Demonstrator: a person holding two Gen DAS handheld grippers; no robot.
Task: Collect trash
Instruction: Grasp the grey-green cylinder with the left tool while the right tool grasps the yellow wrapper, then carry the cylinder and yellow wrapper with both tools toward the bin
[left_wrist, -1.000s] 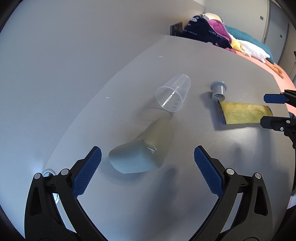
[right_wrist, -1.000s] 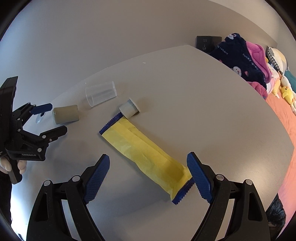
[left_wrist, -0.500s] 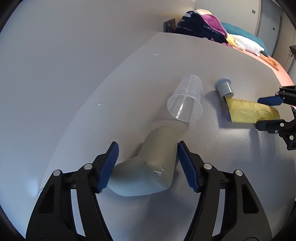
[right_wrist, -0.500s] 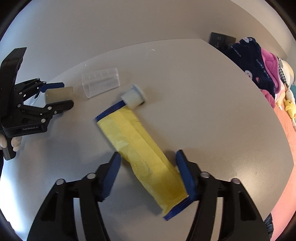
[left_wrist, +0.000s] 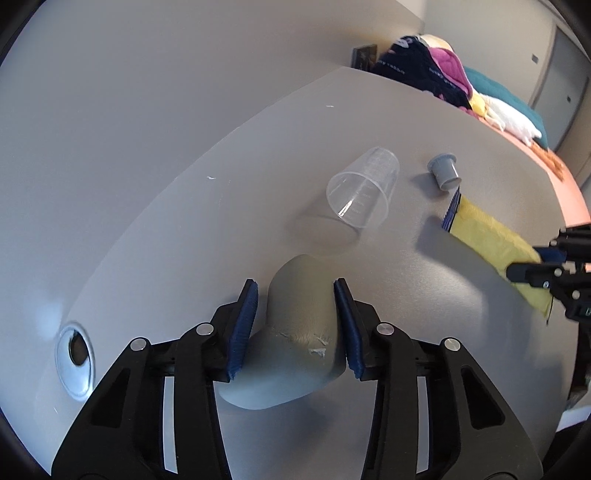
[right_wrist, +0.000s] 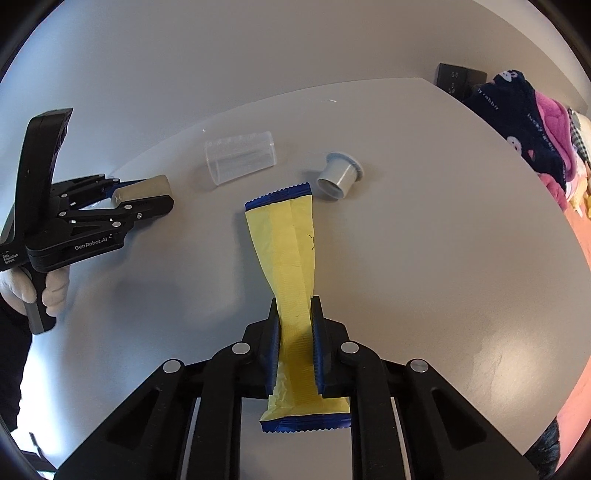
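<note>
My left gripper (left_wrist: 295, 295) is shut on a grey-beige paper cup (left_wrist: 295, 332) lying on its side on the grey table (left_wrist: 184, 240); the same shows in the right wrist view (right_wrist: 147, 192). My right gripper (right_wrist: 294, 314) is shut on a yellow wrapper with blue ends (right_wrist: 291, 251), pinching it near its near end; the wrapper also shows in the left wrist view (left_wrist: 491, 236). A clear plastic cup (left_wrist: 364, 195) (right_wrist: 240, 158) and a small grey capsule (left_wrist: 443, 171) (right_wrist: 340, 175) lie on their sides beyond both grippers.
A round cable hole (left_wrist: 75, 356) sits in the table at the left. A pile of soft toys and cloth (right_wrist: 528, 122) lies at the far right by a black socket block (right_wrist: 460, 79). The table's right edge borders an orange surface (right_wrist: 580, 236).
Both grippers moved forward and closed: the left onto the paper cup, the right onto the yellow wrapper, which now twists between the pads.
</note>
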